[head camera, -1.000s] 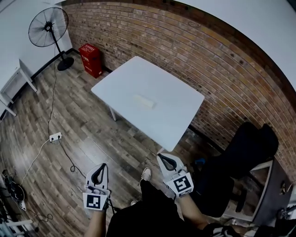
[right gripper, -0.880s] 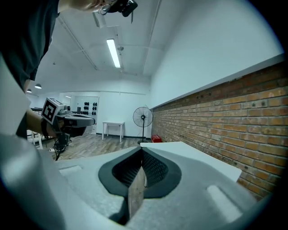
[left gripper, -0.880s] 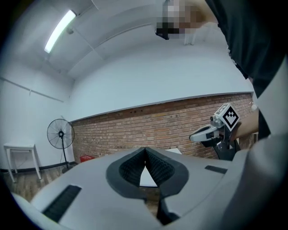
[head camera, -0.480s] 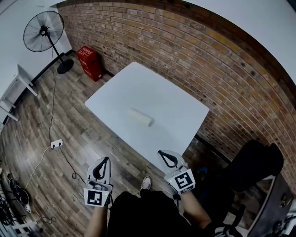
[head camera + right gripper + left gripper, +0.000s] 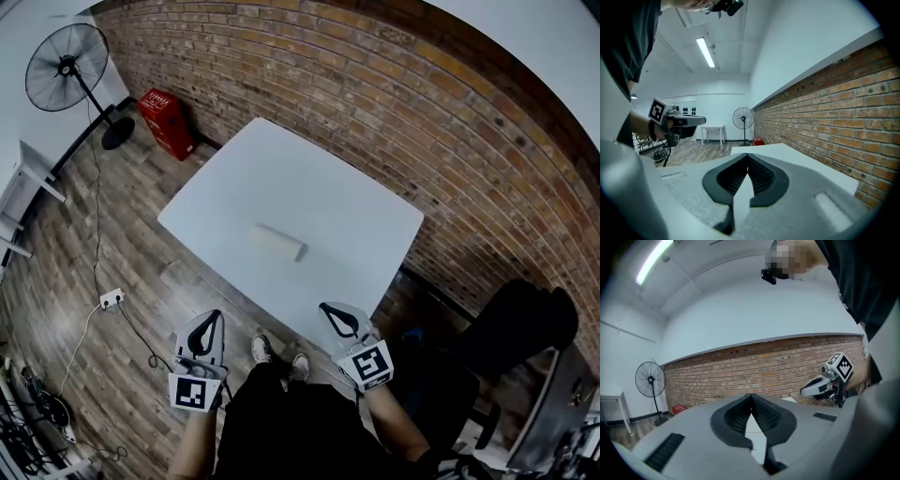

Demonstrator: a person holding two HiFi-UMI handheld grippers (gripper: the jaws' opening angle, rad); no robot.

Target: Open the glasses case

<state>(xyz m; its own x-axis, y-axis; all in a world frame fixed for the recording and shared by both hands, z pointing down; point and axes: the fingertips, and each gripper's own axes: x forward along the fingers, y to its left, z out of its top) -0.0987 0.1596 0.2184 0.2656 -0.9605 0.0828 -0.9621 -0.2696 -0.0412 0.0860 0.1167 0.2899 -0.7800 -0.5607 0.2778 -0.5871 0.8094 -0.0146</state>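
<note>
A pale, closed glasses case [image 5: 282, 242] lies near the middle of the white table [image 5: 225, 197] in the head view. My left gripper [image 5: 214, 317] is held off the table's near edge at the lower left, jaws shut and empty. At the lower right, just short of the same edge, my right gripper [image 5: 325, 309] is also shut on nothing. In the left gripper view the left gripper [image 5: 751, 395] points level toward the brick wall, with the right gripper [image 5: 820, 386] visible at its right. The right gripper [image 5: 748, 156] looks along the table [image 5: 787, 152], the left gripper [image 5: 696, 120] at its left.
A brick wall [image 5: 394, 103] runs behind the table. A standing fan [image 5: 66, 70] and a red box [image 5: 165, 120] are at the far left. A power strip [image 5: 112, 299] with cables lies on the wood floor. A black chair [image 5: 506, 328] stands at the right.
The person has walked toward the table with both grippers; the table and case now sit closer and lower in the head view. Both pairs of jaws stayed shut.
</note>
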